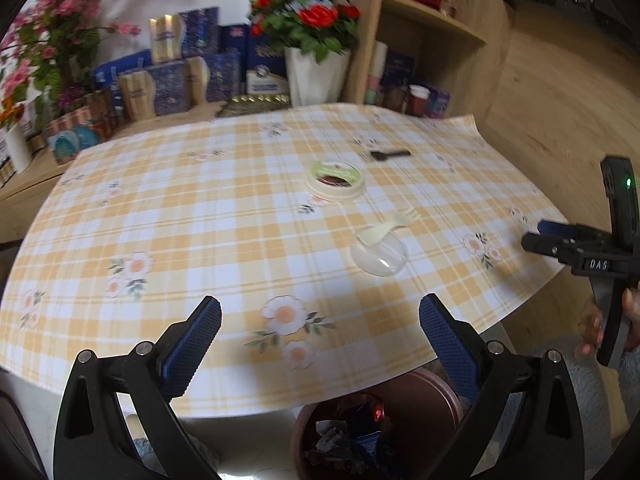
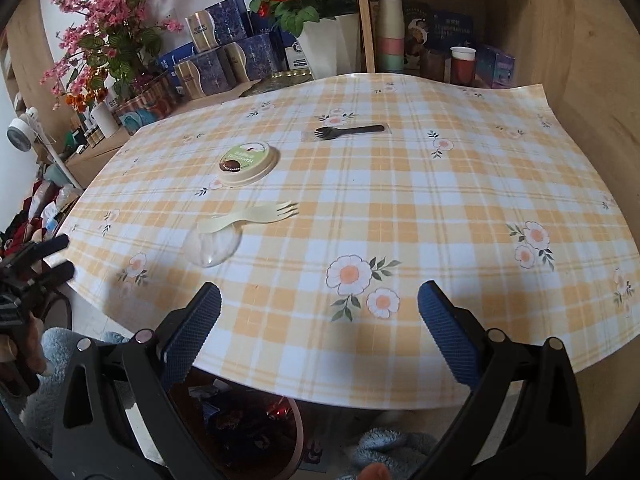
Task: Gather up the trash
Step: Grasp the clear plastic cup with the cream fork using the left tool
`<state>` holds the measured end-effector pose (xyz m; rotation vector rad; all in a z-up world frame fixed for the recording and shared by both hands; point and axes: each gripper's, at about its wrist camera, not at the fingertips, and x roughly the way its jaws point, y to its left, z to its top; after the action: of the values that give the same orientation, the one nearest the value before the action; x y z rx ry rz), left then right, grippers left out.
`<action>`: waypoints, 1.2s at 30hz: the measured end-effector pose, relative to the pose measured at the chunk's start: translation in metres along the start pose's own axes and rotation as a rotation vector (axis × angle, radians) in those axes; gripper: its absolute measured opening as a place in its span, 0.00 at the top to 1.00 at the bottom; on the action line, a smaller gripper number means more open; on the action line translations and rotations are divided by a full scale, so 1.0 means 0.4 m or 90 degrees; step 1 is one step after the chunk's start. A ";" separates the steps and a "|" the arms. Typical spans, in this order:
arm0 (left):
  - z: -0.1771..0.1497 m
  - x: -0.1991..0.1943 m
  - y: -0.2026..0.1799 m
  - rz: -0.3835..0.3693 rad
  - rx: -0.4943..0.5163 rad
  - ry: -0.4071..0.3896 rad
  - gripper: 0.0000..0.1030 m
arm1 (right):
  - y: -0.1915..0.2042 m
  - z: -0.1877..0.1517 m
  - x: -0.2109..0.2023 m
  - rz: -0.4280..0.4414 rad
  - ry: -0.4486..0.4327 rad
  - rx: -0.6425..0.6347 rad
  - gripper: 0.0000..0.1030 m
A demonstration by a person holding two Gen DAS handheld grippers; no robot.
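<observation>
left gripper: jaws wide apart, empty, over the near table edge
right gripper: jaws wide apart, empty, over the near table edge
clear lid: on the checked tablecloth, cream fork resting on it
round tub lid: farther back, apart from both forks
black fork: farthest back
bin: below the table edge, wrappers inside

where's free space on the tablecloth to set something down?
Bare: the whole near strip of tablecloth in front of both open grippers, and everything right of the black fork. Crowded: the left-centre cluster of round lid, cream spork and clear dome lid.
</observation>
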<state>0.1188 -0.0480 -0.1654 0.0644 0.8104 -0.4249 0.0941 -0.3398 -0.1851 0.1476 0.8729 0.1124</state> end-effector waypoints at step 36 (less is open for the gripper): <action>0.072 0.329 -0.072 -0.056 0.102 0.165 0.39 | 0.106 0.090 0.250 0.036 0.102 -0.224 0.27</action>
<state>0.2074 -0.1257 -0.2366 0.2375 1.0356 -0.5725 0.1840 -0.2853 -0.2303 -0.1678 0.9954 0.3310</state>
